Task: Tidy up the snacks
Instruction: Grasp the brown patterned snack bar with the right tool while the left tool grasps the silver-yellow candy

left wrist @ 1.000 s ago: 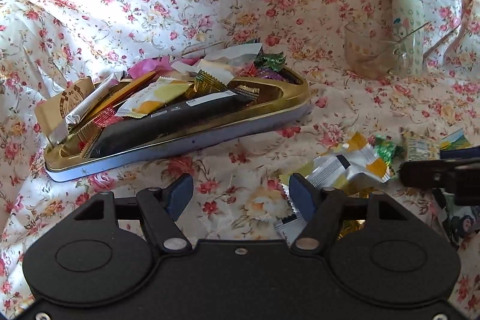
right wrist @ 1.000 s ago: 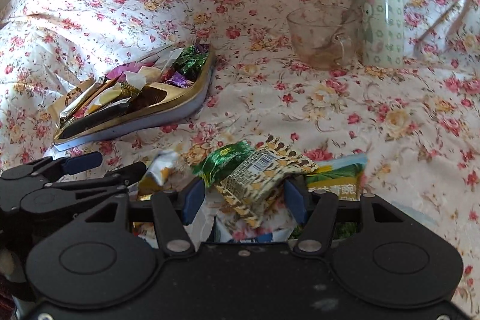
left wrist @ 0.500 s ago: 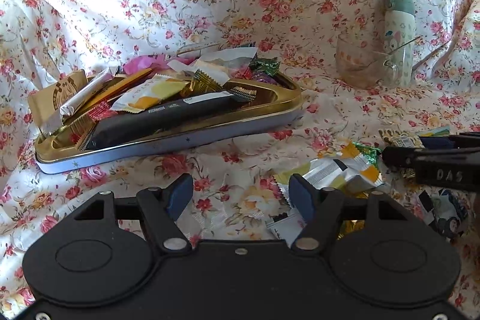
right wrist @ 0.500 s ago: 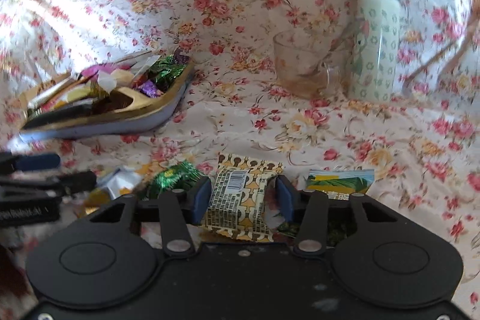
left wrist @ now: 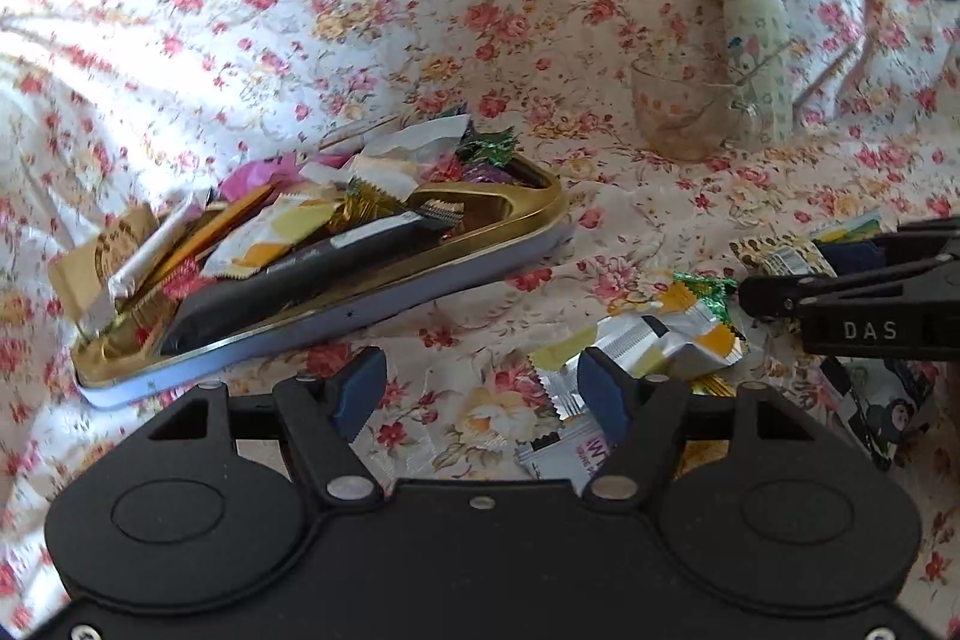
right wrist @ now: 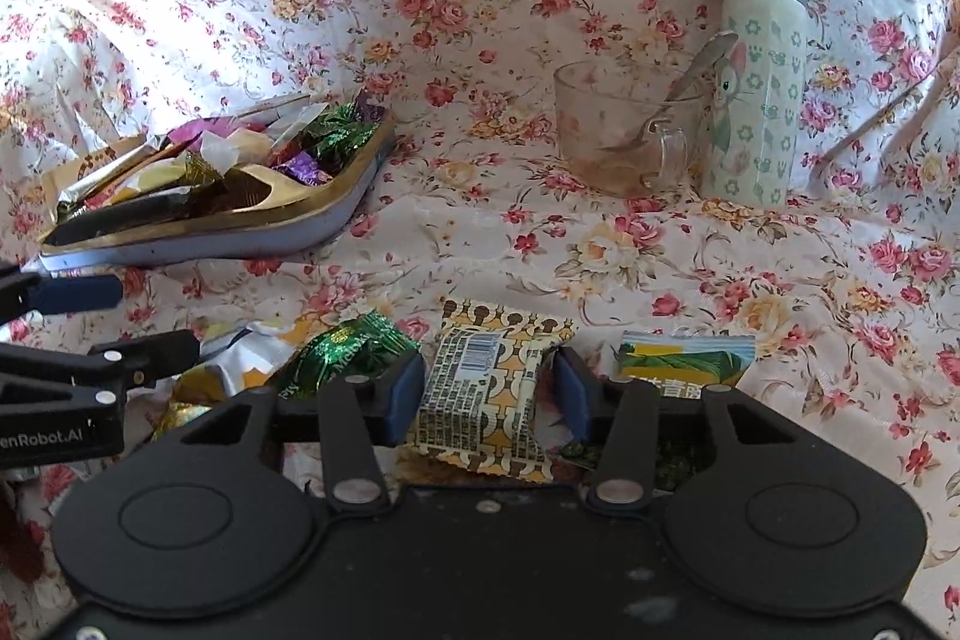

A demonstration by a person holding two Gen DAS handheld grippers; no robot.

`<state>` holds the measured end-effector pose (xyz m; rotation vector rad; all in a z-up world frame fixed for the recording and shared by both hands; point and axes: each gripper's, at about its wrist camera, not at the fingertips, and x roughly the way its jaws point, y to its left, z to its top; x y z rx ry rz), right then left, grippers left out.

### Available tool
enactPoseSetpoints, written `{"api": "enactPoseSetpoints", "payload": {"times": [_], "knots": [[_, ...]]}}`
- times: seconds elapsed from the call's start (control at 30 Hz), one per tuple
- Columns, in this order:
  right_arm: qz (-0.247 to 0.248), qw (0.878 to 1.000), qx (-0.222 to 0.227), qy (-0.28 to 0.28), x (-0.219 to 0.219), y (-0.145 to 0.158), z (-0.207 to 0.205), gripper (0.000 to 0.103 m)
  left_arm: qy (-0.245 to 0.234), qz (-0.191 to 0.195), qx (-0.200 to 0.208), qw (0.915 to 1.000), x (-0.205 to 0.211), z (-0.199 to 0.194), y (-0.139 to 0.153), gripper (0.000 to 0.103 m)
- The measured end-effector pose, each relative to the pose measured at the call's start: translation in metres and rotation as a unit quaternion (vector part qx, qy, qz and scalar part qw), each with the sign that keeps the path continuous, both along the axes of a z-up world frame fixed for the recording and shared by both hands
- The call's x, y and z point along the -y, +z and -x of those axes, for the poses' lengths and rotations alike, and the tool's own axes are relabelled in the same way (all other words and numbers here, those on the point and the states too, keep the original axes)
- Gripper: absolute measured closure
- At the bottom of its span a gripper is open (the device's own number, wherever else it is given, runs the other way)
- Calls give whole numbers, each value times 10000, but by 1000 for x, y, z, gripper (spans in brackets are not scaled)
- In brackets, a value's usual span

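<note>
A gold-rimmed tray [left wrist: 420, 280] [right wrist: 288, 232] on the floral cloth is heaped with wrapped snacks. My right gripper [right wrist: 487, 391] has a yellow-and-brown patterned snack packet [right wrist: 480, 388] [left wrist: 774, 253] between its blue pads. The pads pinch its sides while the jaws ease slightly wider. A green foil candy [right wrist: 342, 358] lies just left of it and a green-and-yellow packet [right wrist: 684, 364] just right. My left gripper [left wrist: 480, 388] hangs open over bare cloth, holding nothing. Silver-and-yellow packets [left wrist: 660, 340] and a white packet [left wrist: 564, 454] lie by its right finger.
A glass mug [right wrist: 618, 136] with a spoon stands at the back right beside a pale green bottle [right wrist: 756, 88]. The cloth rises in folds behind the tray. Bare cloth lies between the tray and the loose snack pile.
The right jaws went from wide to closed in around the patterned packet, which now stands squarely between the pads. The left gripper stayed open in place.
</note>
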<state>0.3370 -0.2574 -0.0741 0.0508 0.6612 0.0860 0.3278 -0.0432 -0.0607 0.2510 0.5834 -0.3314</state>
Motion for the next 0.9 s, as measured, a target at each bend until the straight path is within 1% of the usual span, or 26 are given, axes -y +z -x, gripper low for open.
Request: {"api": "enactPoseSetpoints", "payload": {"times": [0.13, 0.23, 0.33, 0.47, 0.53, 0.6, 0.73, 0.83, 0.9], "knots": [[-80, 10000, 1, -1, 3, 0, 0, 52, -235, -163, 86, 9996, 5, 7, 11, 31], [-104, 9999, 2, -3, 4, 0, 0, 52, -570, -273, -5, 9980, 9, 9, 20, 31], [-133, 9999, 5, -9, 4, 0, 0, 52, -941, -658, 22, 9934, 20, 14, 22, 30], [-157, 9999, 7, -13, 5, 0, 0, 52, -1214, -1005, -47, 9875, 32, 11, 19, 30], [-164, 9999, 8, -16, 5, 0, 0, 52, -1277, -1120, -70, 9854, 38, 8, 16, 30], [-162, 9999, 8, -18, 5, 0, 0, 52, -1243, -1177, -52, 9852, 43, 4, 14, 30], [-185, 9998, 8, -21, 6, 0, 0, 52, -1163, -1132, -264, 9864, 51, -11, 8, 30], [-177, 9998, 6, -22, 5, 0, 0, 52, -1147, -1189, -295, 9858, 58, -14, 1, 30], [-174, 9998, 5, -23, 5, 0, 0, 52, -1077, -1146, -280, 9872, 60, -14, -2, 30]]}}
